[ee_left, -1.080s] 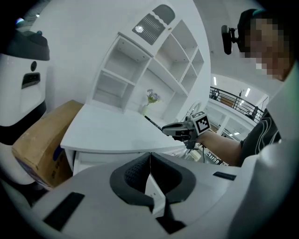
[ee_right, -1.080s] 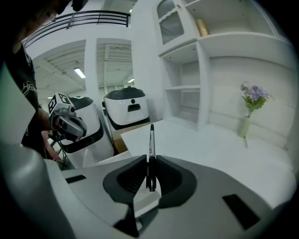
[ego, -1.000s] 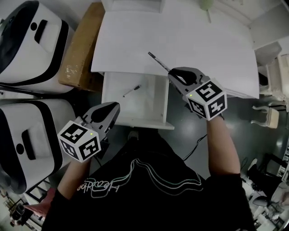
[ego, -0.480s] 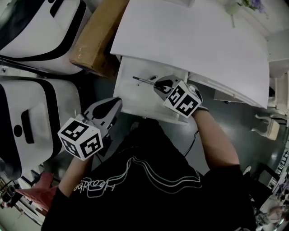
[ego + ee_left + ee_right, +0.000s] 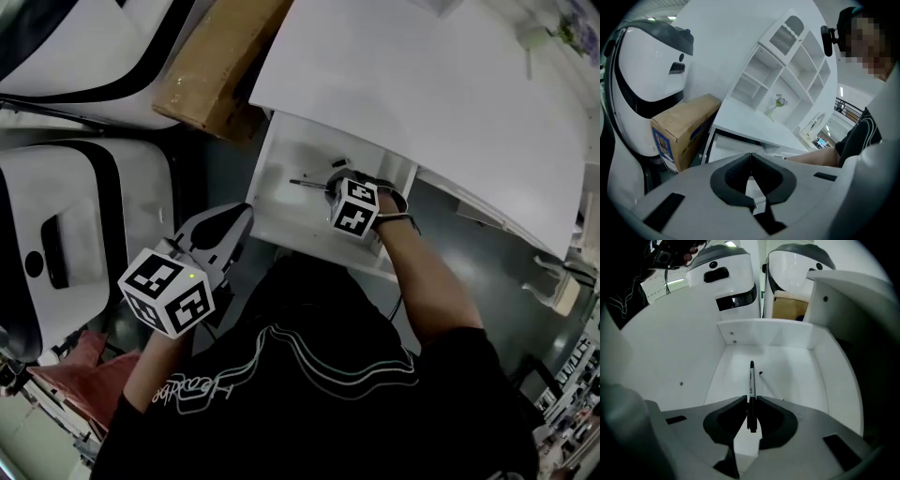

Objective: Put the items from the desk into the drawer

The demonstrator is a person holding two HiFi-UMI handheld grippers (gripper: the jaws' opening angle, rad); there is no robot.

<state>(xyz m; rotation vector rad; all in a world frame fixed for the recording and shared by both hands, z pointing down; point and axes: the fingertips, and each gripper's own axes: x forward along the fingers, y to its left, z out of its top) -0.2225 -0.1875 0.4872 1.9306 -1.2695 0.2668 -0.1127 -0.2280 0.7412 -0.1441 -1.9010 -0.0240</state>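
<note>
While my right gripper is clamped on the black pen, the step in hand looks like the drop into the open drawer. To do it well I'd bring the pen low over the white floor and flatten it out. Then I'd part the jaws only slightly so it slides off rather than bounces, and lift straight out, clear of the drawer walls. I'd also aim beside the second thin dark item already lying in there, not on top of it.

Position: the pen sits between my right jaws, pinched near its rear end. Most of its length pokes forward past the tips toward the drawer's back wall. It's inside the drawer outline; can't tell if its tip touches the floor. From the head view it sticks out to the left of the gripper.

My left gripper has its jaws together on nothing, hanging by the drawer's front left corner, away from the action.
</note>
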